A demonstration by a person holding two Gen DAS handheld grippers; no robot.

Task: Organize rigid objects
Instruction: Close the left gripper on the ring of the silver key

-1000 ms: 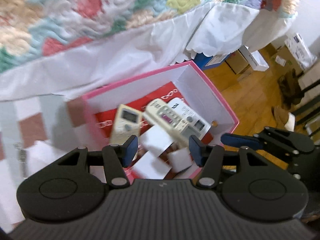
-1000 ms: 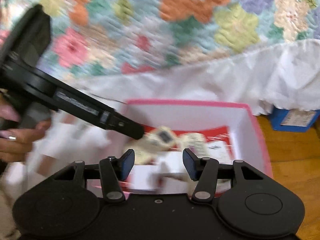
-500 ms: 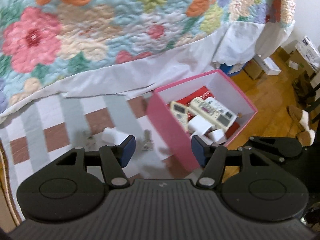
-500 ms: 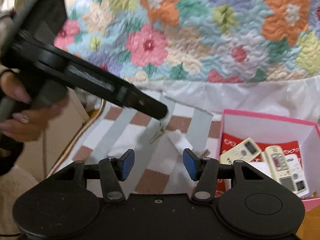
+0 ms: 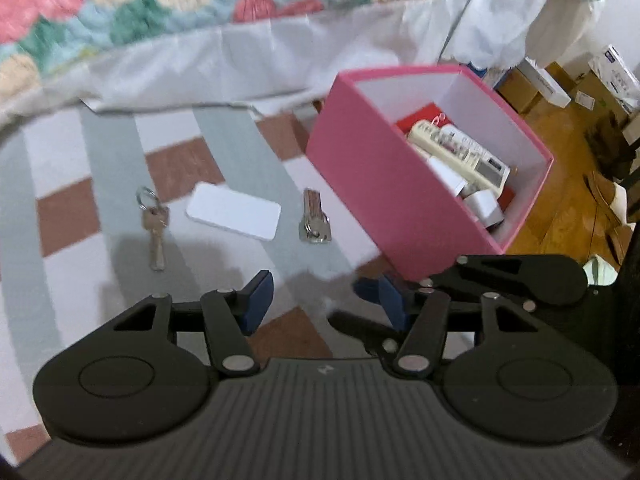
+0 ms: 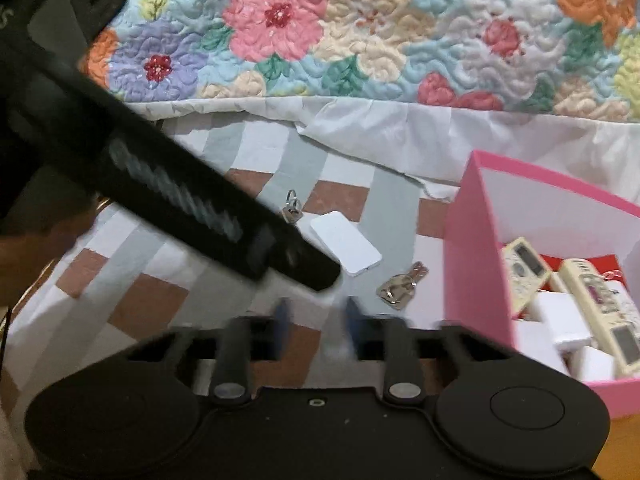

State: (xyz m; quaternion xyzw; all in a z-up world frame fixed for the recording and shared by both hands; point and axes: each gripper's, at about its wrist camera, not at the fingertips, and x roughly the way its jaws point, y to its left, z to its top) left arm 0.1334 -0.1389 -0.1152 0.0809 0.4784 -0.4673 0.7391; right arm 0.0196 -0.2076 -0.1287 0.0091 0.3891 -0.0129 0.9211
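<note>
On the checked rug lie a flat white card-like block (image 5: 234, 212) (image 6: 346, 250), a single key on a ring (image 5: 154, 224) (image 6: 292, 208) and a short key bunch (image 5: 314, 220) (image 6: 402, 286). To their right stands a pink box (image 5: 384, 184) (image 6: 472, 264) holding cream remotes (image 5: 456, 148) (image 6: 600, 304) and white adapters. My left gripper (image 5: 320, 298) hovers low before the keys, its jaws easing inward with nothing between them. My right gripper (image 6: 318, 316) is blurred, its jaws closing on nothing, just short of the key bunch. The left gripper's black body (image 6: 200, 208) crosses the right wrist view.
A floral quilt (image 6: 360, 40) with a white bed skirt (image 5: 240, 64) hangs behind the rug. Wooden floor with cardboard boxes (image 5: 552, 84) lies right of the pink box. A hand (image 6: 24, 248) holds the left tool at the far left.
Both grippers swung left from over the pink box and sank toward the rug. The keys and white block came into view. The right jaws narrowed.
</note>
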